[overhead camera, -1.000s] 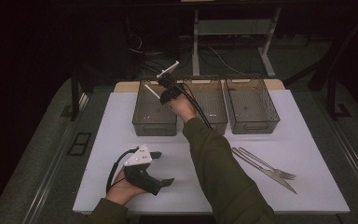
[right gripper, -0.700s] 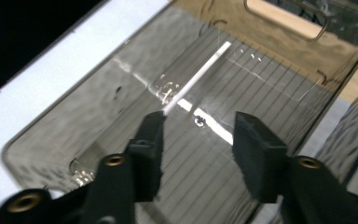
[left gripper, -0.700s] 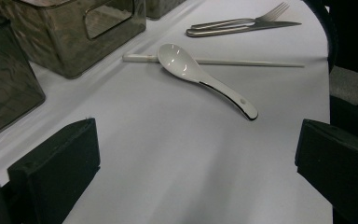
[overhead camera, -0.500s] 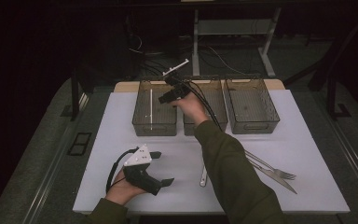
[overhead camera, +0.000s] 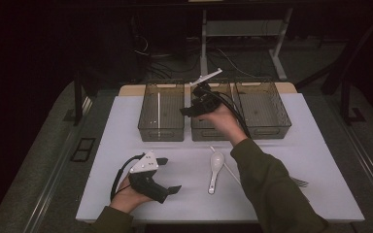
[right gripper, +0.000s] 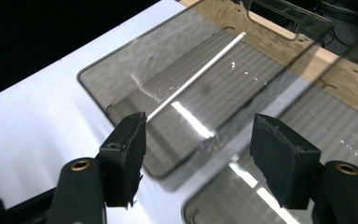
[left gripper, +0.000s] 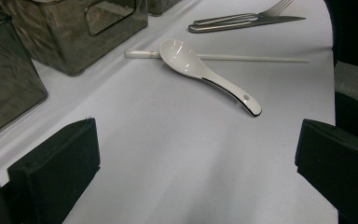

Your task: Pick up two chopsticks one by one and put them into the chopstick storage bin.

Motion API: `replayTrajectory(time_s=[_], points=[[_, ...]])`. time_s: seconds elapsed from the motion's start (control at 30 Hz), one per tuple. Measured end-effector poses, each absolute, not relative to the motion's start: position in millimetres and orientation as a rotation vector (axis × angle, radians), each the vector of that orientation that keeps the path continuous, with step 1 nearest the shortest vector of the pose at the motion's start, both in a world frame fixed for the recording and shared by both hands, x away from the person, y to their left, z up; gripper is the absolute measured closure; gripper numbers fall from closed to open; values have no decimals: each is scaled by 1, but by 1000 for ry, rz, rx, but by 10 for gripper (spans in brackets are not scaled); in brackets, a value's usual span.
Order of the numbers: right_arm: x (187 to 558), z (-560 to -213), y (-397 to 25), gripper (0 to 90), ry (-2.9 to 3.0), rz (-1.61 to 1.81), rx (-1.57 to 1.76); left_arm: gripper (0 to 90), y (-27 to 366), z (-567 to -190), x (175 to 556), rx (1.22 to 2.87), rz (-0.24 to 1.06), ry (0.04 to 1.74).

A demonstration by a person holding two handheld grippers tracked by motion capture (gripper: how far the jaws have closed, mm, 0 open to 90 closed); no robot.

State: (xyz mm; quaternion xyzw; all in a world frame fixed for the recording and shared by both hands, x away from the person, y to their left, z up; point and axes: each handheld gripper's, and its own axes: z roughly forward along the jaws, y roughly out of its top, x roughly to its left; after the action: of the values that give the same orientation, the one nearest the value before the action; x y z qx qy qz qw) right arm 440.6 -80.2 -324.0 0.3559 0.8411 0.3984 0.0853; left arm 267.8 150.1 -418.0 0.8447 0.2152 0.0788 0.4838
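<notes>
While the right gripper (overhead camera: 194,104) is hanging over the gap between the left bin (overhead camera: 161,110) and the middle bin (overhead camera: 209,127), its jaws are standing wide apart with nothing between them, which to me reads as someone sorting cutlery by kind into the three smoky plastic bins lined up along the far edge of the bench (overhead camera: 126,141). One white chopstick (overhead camera: 159,114) is lying lengthwise on the floor of the left bin, and from the right gripper view that chopstick (right gripper: 196,74) is sitting ahead of and below the jaws, well clear of them and slanting away toward the bin's far wall. Its likely partner, a second white chopstick (left gripper: 261,58), is lying on the bench nearer the person, with a white ceramic spoon (left gripper: 200,70) resting across it, bowl toward the bins; a fork (left gripper: 242,17) and what looks like a knife are lying side by side farther off. The left gripper (overhead camera: 162,177) is resting low on the near-left part of the bench, held idle in the hand, its jaws also spread wide and empty, looking toward the spoon, which is lying well apart from it. I am guessing the right bin (overhead camera: 264,109) is holding nothing, though its floor is dim.
</notes>
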Motion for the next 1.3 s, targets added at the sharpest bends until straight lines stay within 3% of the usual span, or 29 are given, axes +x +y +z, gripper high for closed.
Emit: replayTrajectory(time_s=[0.8, 1.03, 1.3], points=[[370, -343, -190, 316, 2455, 1341, 1039, 0, 150, -420, 268, 2044, 197, 546], [345, -360, -214, 346, 2461, 1255, 1079, 0, 150, -420, 268, 2040, 196, 556], [315, -382, -231, 462, 2498, 1168, 1096, 0, 150, -421, 267, 2049, 203, 559]])
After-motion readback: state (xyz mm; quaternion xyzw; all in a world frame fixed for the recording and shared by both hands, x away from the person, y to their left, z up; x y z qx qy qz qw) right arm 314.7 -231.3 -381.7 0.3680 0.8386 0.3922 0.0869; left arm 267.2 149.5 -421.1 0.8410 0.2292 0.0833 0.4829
